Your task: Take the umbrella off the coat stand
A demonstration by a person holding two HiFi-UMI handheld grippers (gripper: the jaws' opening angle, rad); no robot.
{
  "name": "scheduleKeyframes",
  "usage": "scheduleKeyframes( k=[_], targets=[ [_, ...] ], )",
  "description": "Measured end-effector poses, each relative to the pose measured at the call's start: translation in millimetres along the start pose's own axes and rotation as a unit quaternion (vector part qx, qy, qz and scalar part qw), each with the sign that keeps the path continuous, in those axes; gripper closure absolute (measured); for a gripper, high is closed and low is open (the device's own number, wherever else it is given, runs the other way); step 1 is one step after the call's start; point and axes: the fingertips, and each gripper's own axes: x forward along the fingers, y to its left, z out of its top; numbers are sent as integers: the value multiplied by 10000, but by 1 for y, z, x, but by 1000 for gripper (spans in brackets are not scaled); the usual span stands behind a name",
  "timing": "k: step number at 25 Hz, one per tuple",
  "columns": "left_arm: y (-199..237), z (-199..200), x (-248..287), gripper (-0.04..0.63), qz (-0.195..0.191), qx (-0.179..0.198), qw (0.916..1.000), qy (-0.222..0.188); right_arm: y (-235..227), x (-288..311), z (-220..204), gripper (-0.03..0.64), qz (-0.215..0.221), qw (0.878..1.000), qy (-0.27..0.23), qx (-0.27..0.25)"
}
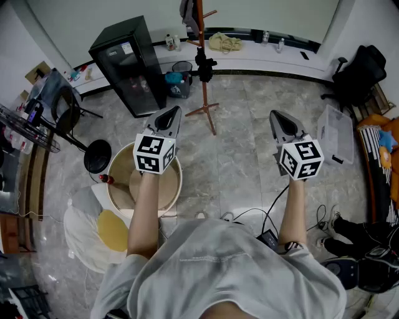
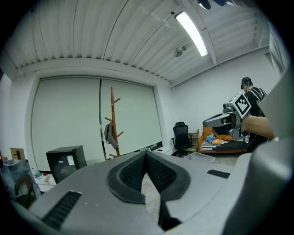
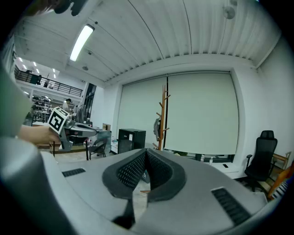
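A wooden coat stand [image 1: 202,81] rises from the tiled floor ahead of me, well beyond both grippers. A black bundle [image 1: 204,66] that looks like the folded umbrella hangs partway up its pole, and a grey item [image 1: 187,11] hangs higher. The left gripper view has the stand [image 2: 113,119] with a grey thing [image 2: 108,134] hanging on it; the right gripper view shows the stand [image 3: 163,114] too. My left gripper [image 1: 169,116] and right gripper [image 1: 278,119] are held level side by side, both shut with nothing between the pads [image 2: 138,170] [image 3: 156,170].
A black mini fridge [image 1: 128,62] stands left of the stand, with a bin [image 1: 181,80] beside it. A round beige tub [image 1: 118,187] and a black stool [image 1: 98,156] are under my left arm. A clear plastic box [image 1: 336,134] and a black office chair [image 1: 358,75] are on the right.
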Motion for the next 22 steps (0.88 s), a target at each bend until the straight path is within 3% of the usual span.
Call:
scheduleKeyframes(
  k=[3,8,15,22],
  targets=[
    [-1,3,9,580,0,-50,10000,-47,-10,5,-3,595,22,10000,1,-18],
    [-5,11,26,580,330,-160,9986,-374,-29,10,-7,595,186,9997,-120,-57],
    [-22,1,74,580,305,-353,9987,-220,-67,28,-28,595,437,9988,-76,210],
    [21,-15,147,580,361,-375,9986,-17,-109,99,-53,595,545,9973,310,379]
  ],
)
